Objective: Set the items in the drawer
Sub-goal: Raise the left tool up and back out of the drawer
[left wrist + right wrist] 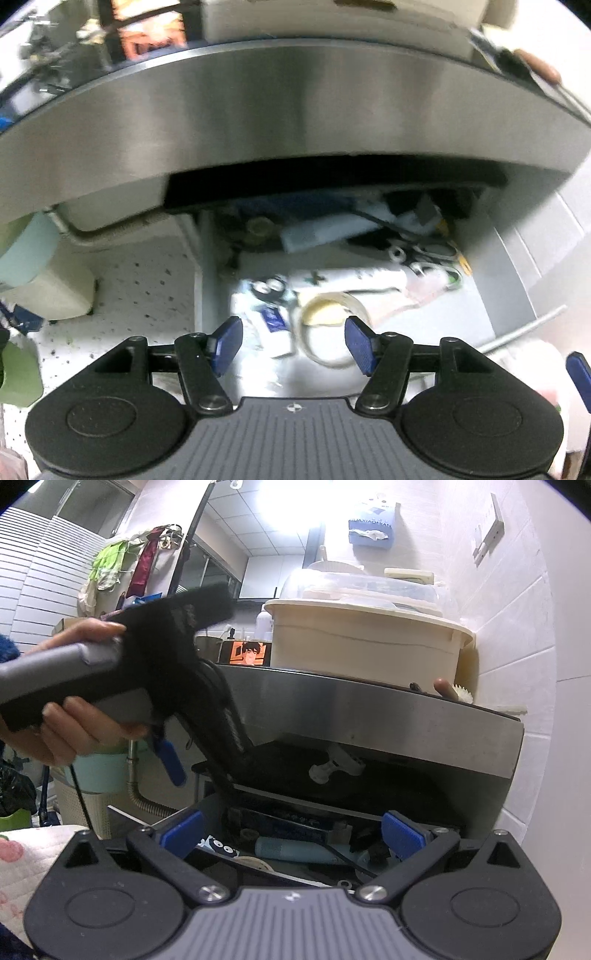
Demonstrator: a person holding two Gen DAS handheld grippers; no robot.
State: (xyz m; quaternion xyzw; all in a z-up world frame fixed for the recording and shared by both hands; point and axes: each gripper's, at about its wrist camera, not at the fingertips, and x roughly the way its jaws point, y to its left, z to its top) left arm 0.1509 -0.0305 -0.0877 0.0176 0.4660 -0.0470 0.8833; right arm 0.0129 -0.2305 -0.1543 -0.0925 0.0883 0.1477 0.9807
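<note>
The tape roll lies flat in the open drawer — light, stiff, best pinched across its rim. Left gripper above, half open, empty; right gripper wide, empty.

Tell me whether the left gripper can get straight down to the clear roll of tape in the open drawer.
Probably yes. The left gripper hangs open and empty above the clear roll of tape, which lies on top of the clutter in the open grey drawer, clear of the steel counter edge.
</note>
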